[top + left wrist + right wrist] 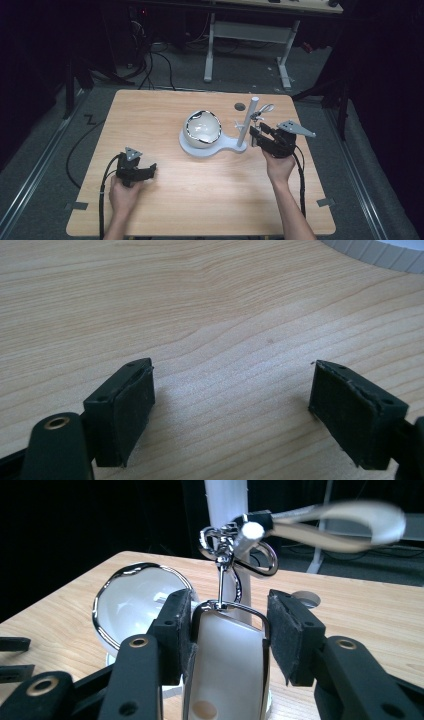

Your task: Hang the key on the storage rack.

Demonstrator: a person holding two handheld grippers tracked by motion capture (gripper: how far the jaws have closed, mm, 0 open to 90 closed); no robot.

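Keychain looks to be mid-hang or mid-unhook, bowl empty so far

From above: left tongs [150,170] idle on the pale wooden worktop [200,200], right tongs [260,134] up at the white post stand [247,125] beside the shiny white bowl [201,128]. Left gripper view: jaws wide apart, nothing between them. Right gripper view: jaws either side of the white tag with a chrome frame [227,655], maybe pinching it, can't tell; its clasp [222,537] sits on the stand's peg [248,531].
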